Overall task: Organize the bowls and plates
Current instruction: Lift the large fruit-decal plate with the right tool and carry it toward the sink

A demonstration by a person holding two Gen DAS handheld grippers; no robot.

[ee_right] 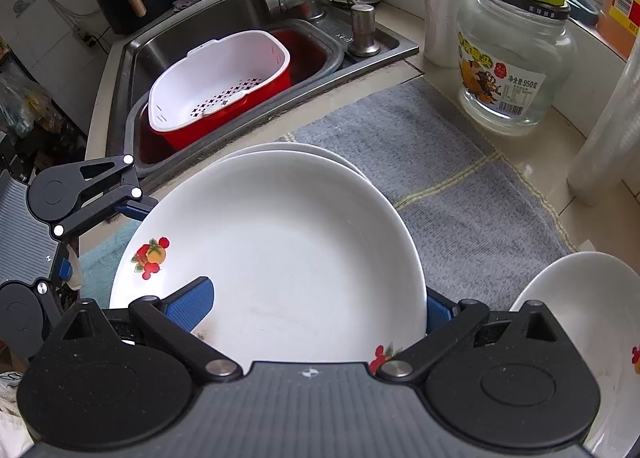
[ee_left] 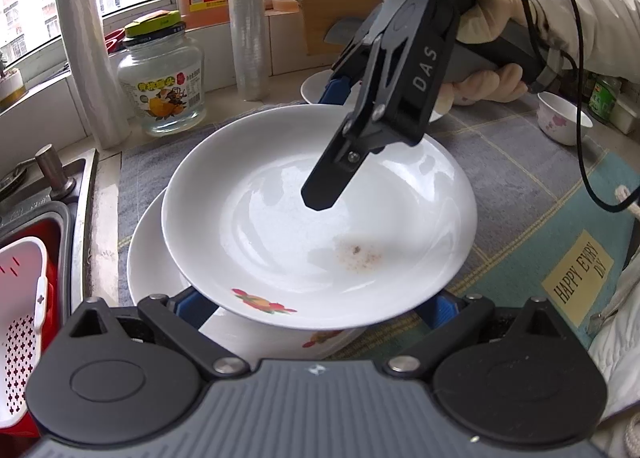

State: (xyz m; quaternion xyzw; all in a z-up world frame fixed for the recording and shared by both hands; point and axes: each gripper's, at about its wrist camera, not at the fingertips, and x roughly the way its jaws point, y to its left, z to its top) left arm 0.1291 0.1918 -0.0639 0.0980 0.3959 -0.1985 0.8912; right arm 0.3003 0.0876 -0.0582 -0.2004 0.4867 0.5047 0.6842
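I stack the top plate (ee_right: 280, 250) on the lower plate (ee_left: 160, 278). My right gripper (ee_right: 316, 306) pinches its 6 o'clock rim; my left gripper (ee_left: 316, 310) is spread around its near rim. Next I lower it centred.

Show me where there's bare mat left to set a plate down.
Free: grey mat between the stacked plates, the glass jar and the film roll. Crowded: the window ledge, and the sink, holding a colander.

White plates (ee_right: 288, 242) (red-orange fruit motif), grey checked mat (ee_right: 452, 178); red-and-white colander (ee_right: 224, 78)
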